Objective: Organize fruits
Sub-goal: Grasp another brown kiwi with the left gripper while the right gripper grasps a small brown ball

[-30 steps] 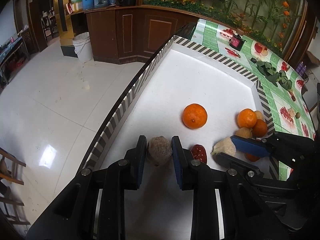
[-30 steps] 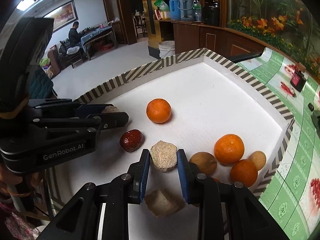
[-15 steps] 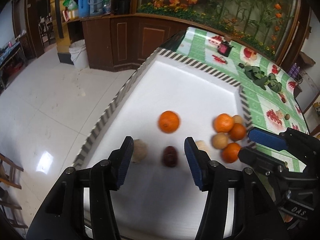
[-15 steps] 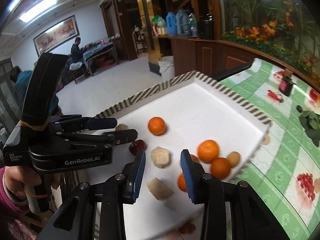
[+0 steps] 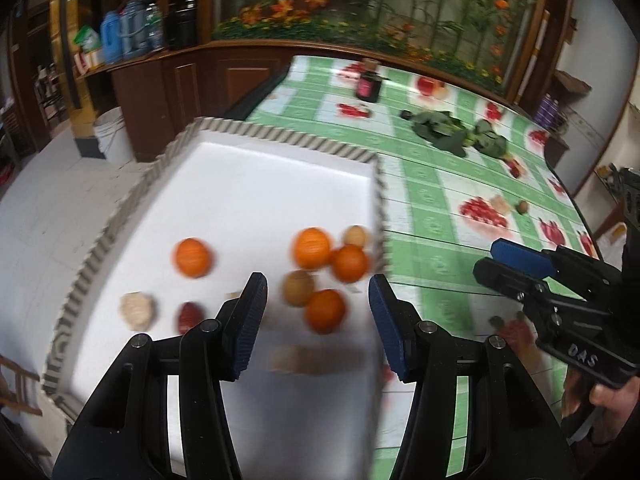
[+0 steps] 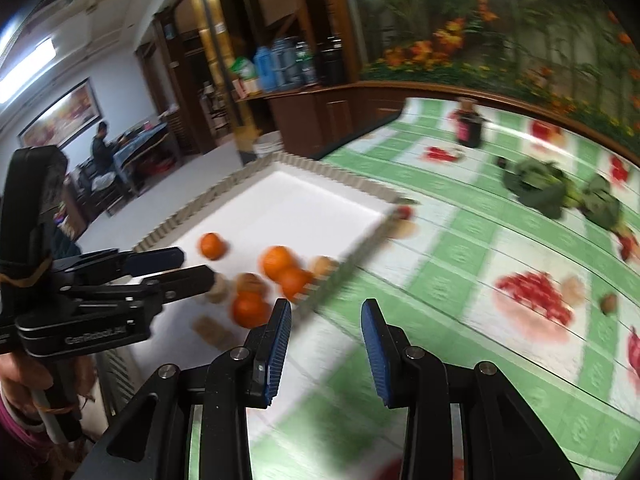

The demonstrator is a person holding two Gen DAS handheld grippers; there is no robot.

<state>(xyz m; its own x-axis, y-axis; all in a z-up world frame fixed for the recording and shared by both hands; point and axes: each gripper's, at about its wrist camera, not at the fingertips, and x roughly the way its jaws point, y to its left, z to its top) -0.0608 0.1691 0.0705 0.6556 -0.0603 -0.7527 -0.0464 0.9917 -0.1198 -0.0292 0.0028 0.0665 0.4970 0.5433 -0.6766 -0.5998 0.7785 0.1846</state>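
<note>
Fruits are all sitting loose in the white tray (image 5: pixel 256 184) with the striped rim, and nothing is gripped by either tool. The left gripper (image 5: pixel 318 318) is spread wide and empty above the tray's near right part; the right gripper (image 6: pixel 326 346) is likewise parted and empty, hung over the green checked tablecloth (image 6: pixel 460 248) just beside the tray. Inside the tray, a cluster of oranges (image 5: pixel 325 310) and brownish fruits (image 5: pixel 298 288) is packed against the right rim, a lone orange (image 5: pixel 193 257) is set apart to the left, and a pale lump (image 5: pixel 137 311) and a dark red fruit (image 5: pixel 189 317) are near the left rim. Compared with a second ago, both lumps have been let go, and both grippers have been pulled back and up.
</note>
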